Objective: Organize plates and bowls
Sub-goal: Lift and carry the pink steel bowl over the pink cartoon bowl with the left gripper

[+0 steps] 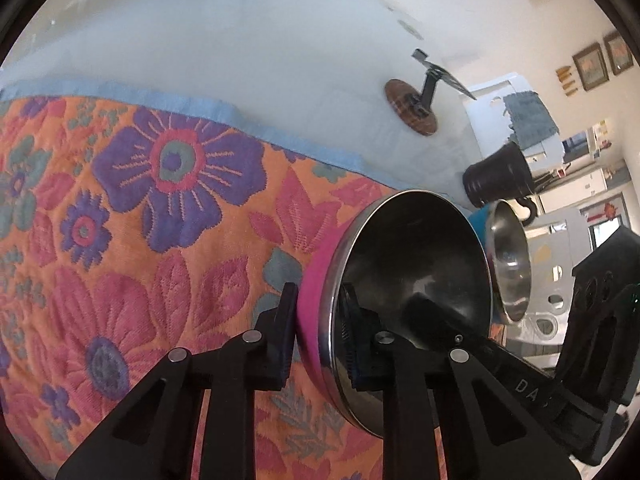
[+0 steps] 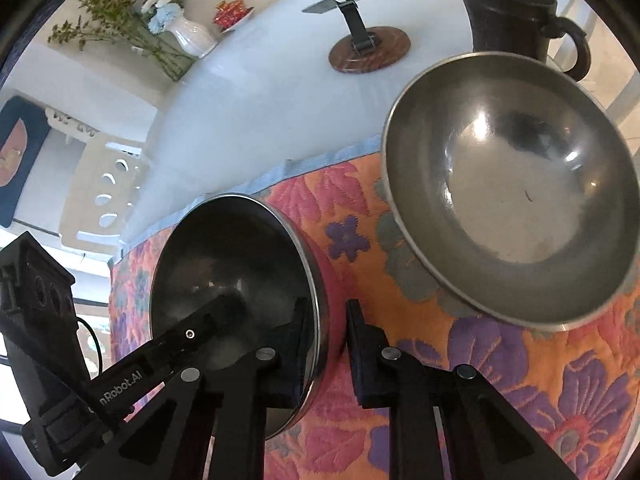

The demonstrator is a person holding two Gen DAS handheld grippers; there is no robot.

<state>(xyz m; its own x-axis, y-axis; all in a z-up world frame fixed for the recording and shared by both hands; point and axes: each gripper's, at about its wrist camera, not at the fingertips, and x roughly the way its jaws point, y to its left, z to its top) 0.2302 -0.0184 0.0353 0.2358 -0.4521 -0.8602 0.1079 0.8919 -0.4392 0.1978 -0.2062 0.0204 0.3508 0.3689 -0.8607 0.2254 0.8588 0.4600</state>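
Both your grippers are clamped on the pink-sided bowl, one on each side of its rim. Your left gripper has one pad on the pink outer wall and one inside; your right gripper does the same on the opposite edge. Fingers narrow on both, pressing the thin wall.

The bowl sits on the floral mat on the desk, mouth facing up. It's round, so no long axis. Steel inside is dark and shiny; outer band is matte pink.

Right wrist view shows the 2nd steel bowl full-on: wider, shallow, dull grey w/ glints, just beside the pink one, not touching. Left view catches only a sliver. The dark ribbed mug stands behind it. Mat is quilted, orange w/ purple and pink flowers, blue edging.
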